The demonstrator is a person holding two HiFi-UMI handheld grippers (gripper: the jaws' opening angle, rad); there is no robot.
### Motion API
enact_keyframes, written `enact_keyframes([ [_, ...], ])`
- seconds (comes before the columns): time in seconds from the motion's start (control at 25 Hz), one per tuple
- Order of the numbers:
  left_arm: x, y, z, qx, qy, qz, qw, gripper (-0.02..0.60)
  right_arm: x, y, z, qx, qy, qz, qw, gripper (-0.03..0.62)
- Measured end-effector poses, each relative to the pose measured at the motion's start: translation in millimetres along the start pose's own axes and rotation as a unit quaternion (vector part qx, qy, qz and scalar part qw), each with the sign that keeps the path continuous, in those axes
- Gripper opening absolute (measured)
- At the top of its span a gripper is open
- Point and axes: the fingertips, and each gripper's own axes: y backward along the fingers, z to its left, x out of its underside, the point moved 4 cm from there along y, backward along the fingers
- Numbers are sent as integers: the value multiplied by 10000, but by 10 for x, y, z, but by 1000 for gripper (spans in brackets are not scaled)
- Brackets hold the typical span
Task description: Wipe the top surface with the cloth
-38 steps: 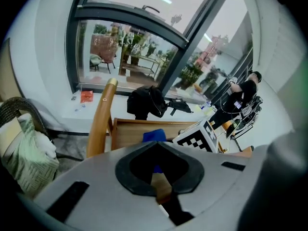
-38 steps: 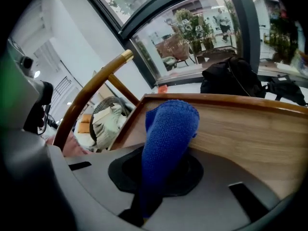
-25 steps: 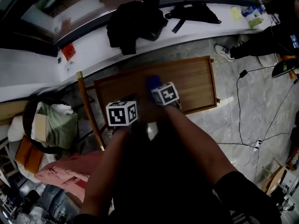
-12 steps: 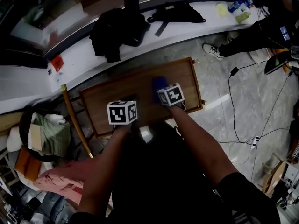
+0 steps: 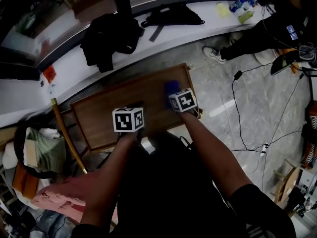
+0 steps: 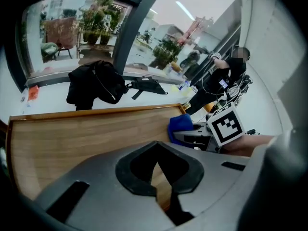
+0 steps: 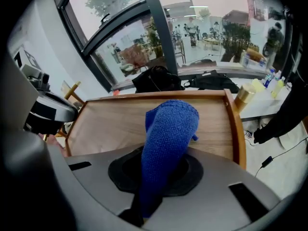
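Note:
The wooden table top (image 5: 106,108) with a raised rim lies below me. My right gripper (image 5: 174,95) is shut on a blue cloth (image 5: 171,88), which sticks out ahead of its jaws and hangs over the right part of the top, near the right rim. In the right gripper view the blue cloth (image 7: 168,134) stands up between the jaws over the table top (image 7: 110,124). My left gripper (image 5: 133,109) stays over the table's front edge, jaws shut with nothing between them. The left gripper view shows the blue cloth (image 6: 180,125) to the right, above the wood (image 6: 72,138).
A black jacket (image 5: 106,37) and a black bag (image 5: 171,17) lie on the white ledge behind the table. A basket of cloths (image 5: 42,148) and a pink cloth (image 5: 54,197) sit at the left. Cables (image 5: 247,108) cross the floor on the right, near a person (image 5: 267,31).
My right gripper has carried the blue cloth rightward across the top, toward the right rim. The head view has shifted, so the table sits further left. My left gripper has barely moved.

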Motion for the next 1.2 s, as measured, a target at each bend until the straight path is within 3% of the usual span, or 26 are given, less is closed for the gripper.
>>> enact_keyframes([
  [0.32, -10, -144, -214, 238, -60, -32, 9997, 9, 52, 212, -418, 349, -165, 43, 9992, 48],
  [0.48, 44, -124, -212, 293, 99, -75, 9995, 9, 80, 280, -523, 548, -195, 180, 9981, 48],
  [0.64, 136, -13, -62, 345, 442, -174, 9983, 9, 73, 322, -594, 821, -233, 201, 9962, 48],
  [0.88, 239, 442, 282, 265, 648, -479, 9964, 9, 92, 425, -700, 1331, -263, 432, 9898, 48],
  [1.0, 253, 789, 520, 230, 697, -720, 9947, 9, -52, 434, -341, 1170, -218, 38, 9929, 48],
  [1.2, 466, 1419, 1103, 19, 868, -909, 9921, 9, -172, 56, 1183, -18, -236, -420, 9988, 48],
])
